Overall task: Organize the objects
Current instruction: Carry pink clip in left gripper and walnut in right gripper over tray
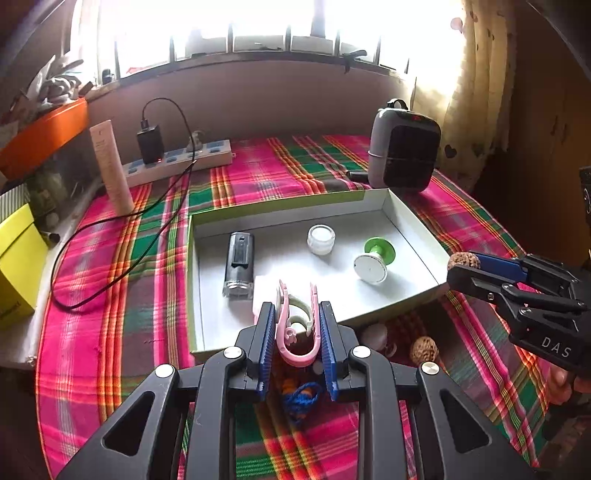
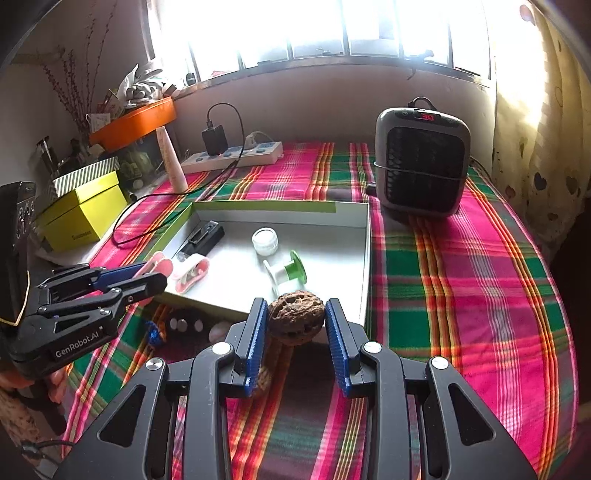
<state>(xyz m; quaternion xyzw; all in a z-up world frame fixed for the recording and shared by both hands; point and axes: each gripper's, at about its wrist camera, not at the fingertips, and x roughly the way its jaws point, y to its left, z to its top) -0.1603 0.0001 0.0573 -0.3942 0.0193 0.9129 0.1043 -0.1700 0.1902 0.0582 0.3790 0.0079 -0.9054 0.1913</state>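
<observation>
One plaid cloth (image 2: 461, 295) in pink, green & orange covers the whole table, w/ a bright window (image 2: 295, 26) across the top of frame & a curtain (image 2: 535, 122) at upper right. One grey heater (image 2: 423, 162) stands upper right of centre, display lit red. One white shallow box (image 1: 417, 229) sits mid-frame on the cloth; inside it, 1 black torch-like device (image 1: 239, 264) at left, 1 small clear jar (image 1: 321, 239) centre, 1 green-and-white spool (image 1: 373, 260) to the right. One yellow box (image 2: 83, 216) at left edge, 1 orange tray (image 2: 135, 120) above it, 1 white power strip (image 2: 232, 155) w/ 1 black charger (image 2: 214, 139) plugged in, 1 pale tube (image 1: 112, 166) upright beside it.

Two walnuts: 1 walnut (image 2: 295, 322) pinched by the right gripper (image 2: 295, 332) just in front of the box's near edge, 1 second walnut (image 1: 424, 350) lying on the cloth at lower right in the left view. Left gripper (image 1: 298, 332) is squeezed onto 1 pink clip (image 1: 297, 325) over the box's near-left part.
</observation>
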